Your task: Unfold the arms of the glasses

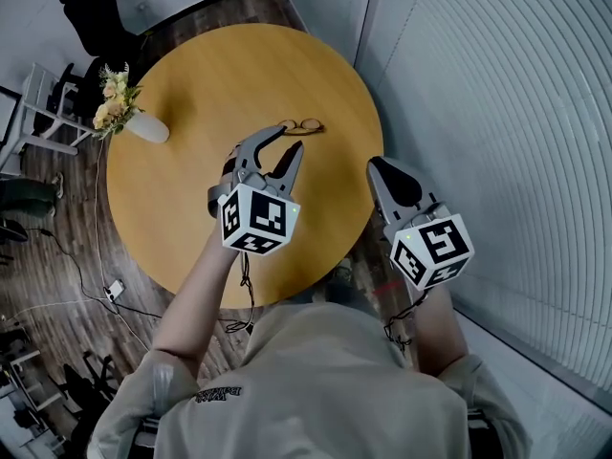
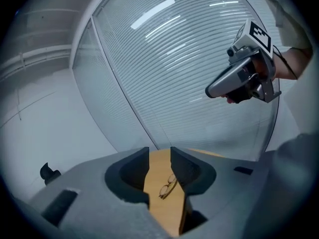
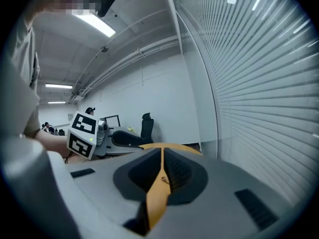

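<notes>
A pair of thin-rimmed glasses [image 1: 301, 125] lies folded on the round wooden table [image 1: 191, 84], toward its far right side. My left gripper [image 1: 289, 140] hovers just short of them with its jaws open and nothing between them. In the left gripper view the glasses [image 2: 168, 187] show through the gap between the jaws of the left gripper [image 2: 159, 153]. My right gripper [image 1: 385, 168] is held over the table's right edge, apart from the glasses, jaws together and empty. Its own view shows the right gripper [image 3: 162, 152] with only a thin slit, and the glasses [image 3: 164, 181] are tiny beyond it.
A white vase with flowers [image 1: 129, 113] stands at the table's left side. Slatted blinds [image 1: 497, 113] run close along the right. A dark office chair [image 1: 96, 12] stands beyond the table, and cables [image 1: 105, 285] trail over the wooden floor at left.
</notes>
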Motion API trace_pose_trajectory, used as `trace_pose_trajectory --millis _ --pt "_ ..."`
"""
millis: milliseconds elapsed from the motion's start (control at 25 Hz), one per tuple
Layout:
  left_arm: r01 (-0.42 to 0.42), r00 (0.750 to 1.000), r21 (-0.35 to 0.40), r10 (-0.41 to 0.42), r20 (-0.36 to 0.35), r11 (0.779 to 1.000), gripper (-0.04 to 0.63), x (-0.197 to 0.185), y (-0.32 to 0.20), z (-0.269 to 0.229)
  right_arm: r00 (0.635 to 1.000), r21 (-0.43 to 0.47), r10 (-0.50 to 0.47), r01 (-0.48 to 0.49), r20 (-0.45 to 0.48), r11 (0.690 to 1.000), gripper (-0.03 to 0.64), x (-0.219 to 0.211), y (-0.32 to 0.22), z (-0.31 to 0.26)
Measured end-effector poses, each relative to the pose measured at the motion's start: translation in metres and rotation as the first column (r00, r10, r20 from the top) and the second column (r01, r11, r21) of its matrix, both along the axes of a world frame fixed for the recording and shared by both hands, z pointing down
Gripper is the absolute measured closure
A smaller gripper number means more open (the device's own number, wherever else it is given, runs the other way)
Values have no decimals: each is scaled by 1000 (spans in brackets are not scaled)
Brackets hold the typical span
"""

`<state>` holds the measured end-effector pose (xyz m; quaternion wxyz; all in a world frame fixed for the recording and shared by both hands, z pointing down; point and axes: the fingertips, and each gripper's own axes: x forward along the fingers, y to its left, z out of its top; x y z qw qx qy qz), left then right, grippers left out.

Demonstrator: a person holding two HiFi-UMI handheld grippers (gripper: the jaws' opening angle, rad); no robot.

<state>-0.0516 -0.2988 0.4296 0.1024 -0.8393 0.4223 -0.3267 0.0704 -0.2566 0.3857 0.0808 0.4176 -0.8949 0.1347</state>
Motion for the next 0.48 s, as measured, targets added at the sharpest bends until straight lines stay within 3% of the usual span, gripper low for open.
trace_pose_trajectory --millis 160,320,480 --pt "3 999 -36 -1 51 999 454 -5 -21 30 1000 -31 -4 4 0 1000 580 -5 -16 21" --pt "-24 989 -28 28 147 999 451 -8 -39 49 1000 -65 1 -1 -9 998 580 -9 -36 45" --pt "-43 983 -47 50 176 998 451 -6 -52 69 1000 -98 16 -18 -23 995 580 -9 -54 70"
